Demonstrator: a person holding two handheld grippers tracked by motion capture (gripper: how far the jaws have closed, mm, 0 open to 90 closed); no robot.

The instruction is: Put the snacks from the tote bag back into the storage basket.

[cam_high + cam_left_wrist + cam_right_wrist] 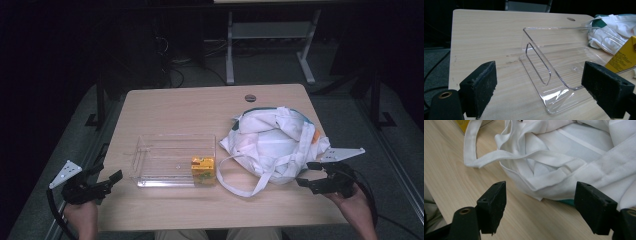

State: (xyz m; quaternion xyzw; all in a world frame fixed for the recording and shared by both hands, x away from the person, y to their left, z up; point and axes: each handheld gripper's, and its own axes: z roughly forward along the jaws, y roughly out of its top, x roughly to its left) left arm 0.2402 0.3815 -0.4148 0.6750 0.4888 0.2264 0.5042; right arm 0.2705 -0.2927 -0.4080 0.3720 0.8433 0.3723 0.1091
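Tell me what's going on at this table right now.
A person holds a gripper in each hand at a wooden table, gripping nothing. The left gripper is open, facing a clear plastic bin with a yellow carton inside. The right gripper is open beside a crumpled white cloth bag.

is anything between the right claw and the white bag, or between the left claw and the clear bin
Nothing visible. The right claw is open just short of the white bag, with bare table in between. The left claw is open facing the clear bin, also with only tabletop between them.
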